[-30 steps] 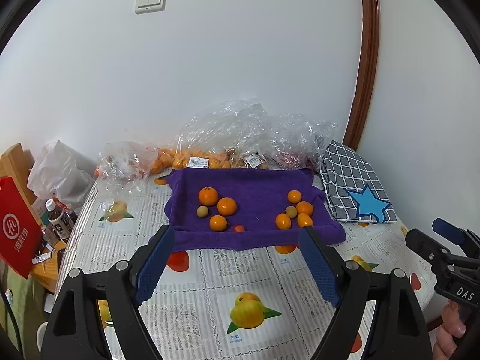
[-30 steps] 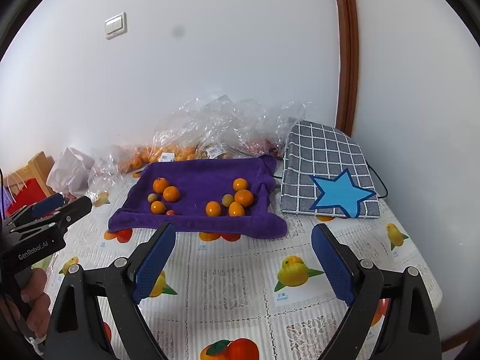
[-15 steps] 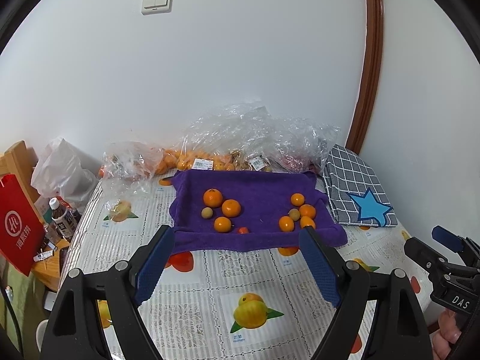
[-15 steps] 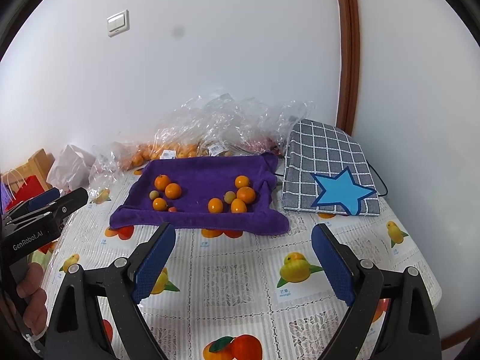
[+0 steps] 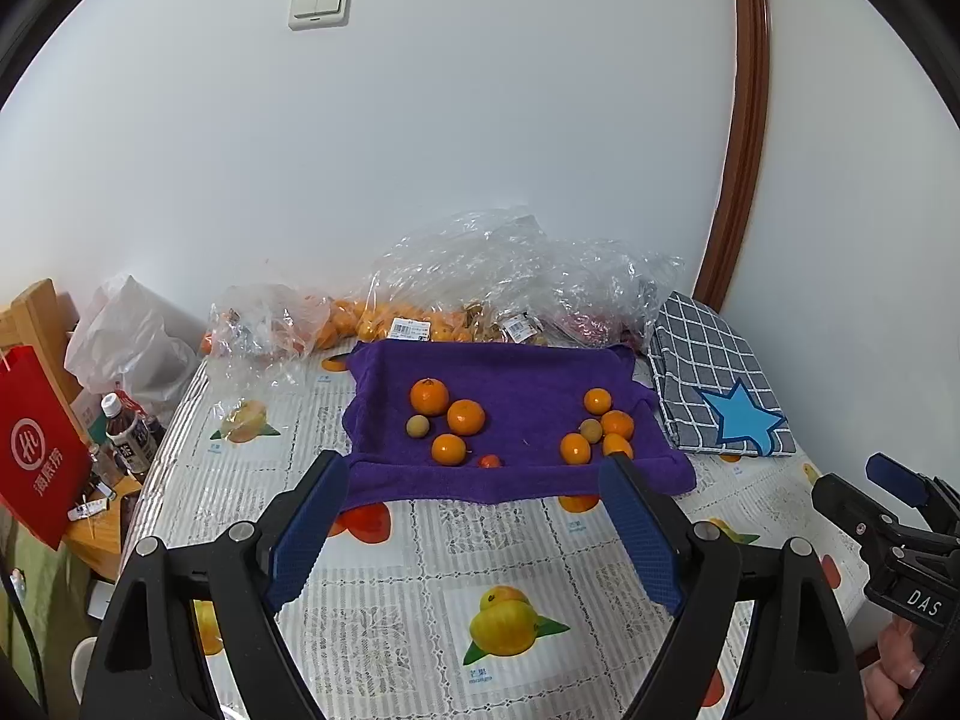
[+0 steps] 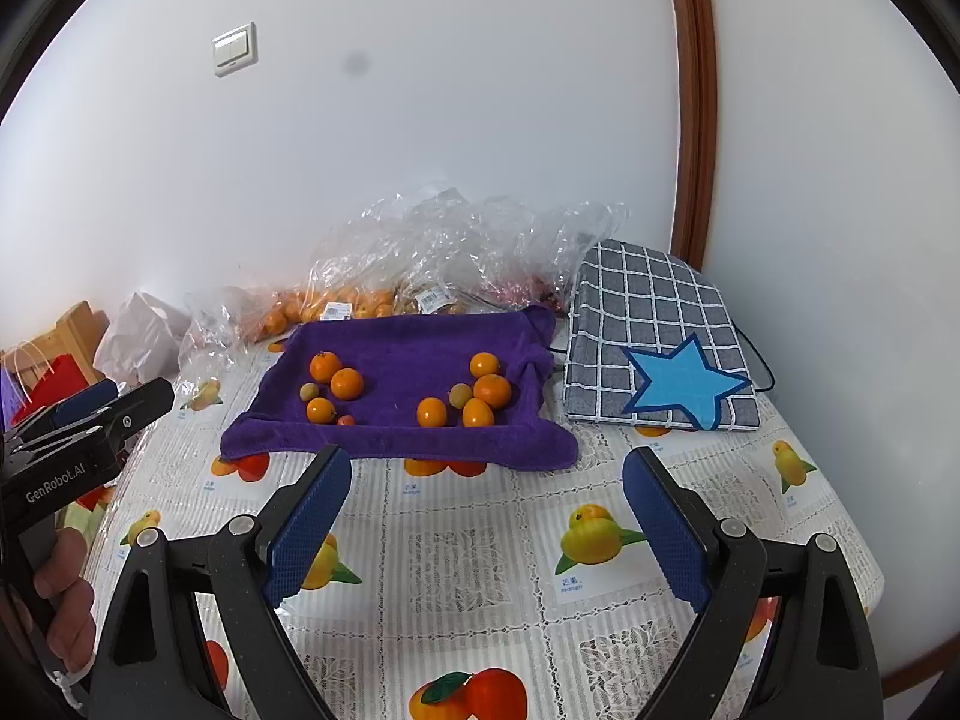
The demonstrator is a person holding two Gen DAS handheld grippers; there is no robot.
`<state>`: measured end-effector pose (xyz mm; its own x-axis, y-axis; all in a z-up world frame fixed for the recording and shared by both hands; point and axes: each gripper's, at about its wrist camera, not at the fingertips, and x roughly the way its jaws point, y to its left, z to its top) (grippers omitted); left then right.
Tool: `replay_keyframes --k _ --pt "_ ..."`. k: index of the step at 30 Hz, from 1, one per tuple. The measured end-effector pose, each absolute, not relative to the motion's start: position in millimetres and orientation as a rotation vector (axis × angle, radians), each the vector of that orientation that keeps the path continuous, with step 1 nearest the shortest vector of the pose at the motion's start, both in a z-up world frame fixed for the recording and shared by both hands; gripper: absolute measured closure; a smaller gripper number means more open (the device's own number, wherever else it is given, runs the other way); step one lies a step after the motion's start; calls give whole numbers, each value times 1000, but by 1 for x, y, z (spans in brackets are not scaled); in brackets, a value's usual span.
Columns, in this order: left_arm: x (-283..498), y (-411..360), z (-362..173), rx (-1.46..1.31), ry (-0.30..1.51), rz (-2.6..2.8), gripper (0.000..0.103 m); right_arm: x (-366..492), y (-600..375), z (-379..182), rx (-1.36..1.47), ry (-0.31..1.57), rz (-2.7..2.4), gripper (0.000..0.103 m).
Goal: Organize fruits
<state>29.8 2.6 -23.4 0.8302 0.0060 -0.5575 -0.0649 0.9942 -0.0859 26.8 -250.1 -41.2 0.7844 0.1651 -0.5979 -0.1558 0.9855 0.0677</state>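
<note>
Fruits: small round orange citrus plus a few duller yellow-green ones and one tiny red one, all lying on a purple terry towel (image 5: 516,372) spread on the table (image 5: 420,546), near the wall.

- Two loose clusters on the towel: left cluster (image 5: 447,417) and right cluster (image 5: 600,429), with bare towel between. Looks like partial grouping at best; both clusters mix orange and yellow-green fruit, so sorting by kind, if that's the aim, isn't done.
- Tiny red fruit (image 5: 489,461) sits alone near the towel's front edge, just beside the left cluster.
- Left gripper (image 5: 474,522): blue-padded fingers spread wide, nothing between them, hovering over the table short of the towel.
- Right gripper (image 6: 486,516): same, fingers wide, empty, short of the towel's front edge.
- My read: no pick underway, both tools apart from the fruit. Most of the work is left.

View differences:
- Left wrist view shows the red paper bag (image 5: 36,450) and a dark bottle (image 5: 129,435) off the table's left edge; the right gripper appears from the side at far right.
- Right wrist view shows more of the folded grey checked cloth with a blue star (image 6: 660,348) and a dark cable behind it; the left gripper shows at far left with the hand holding it.
- Clear crumpled plastic bags (image 6: 432,258) with more orange fruit sit behind the towel, visible in both.
</note>
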Motion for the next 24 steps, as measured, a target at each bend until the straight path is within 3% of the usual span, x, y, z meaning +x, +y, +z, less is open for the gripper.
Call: replay_keyframes --k 24 --pt "27 2 -22 -110 589 45 18 25 -251 -40 20 644 173 12"
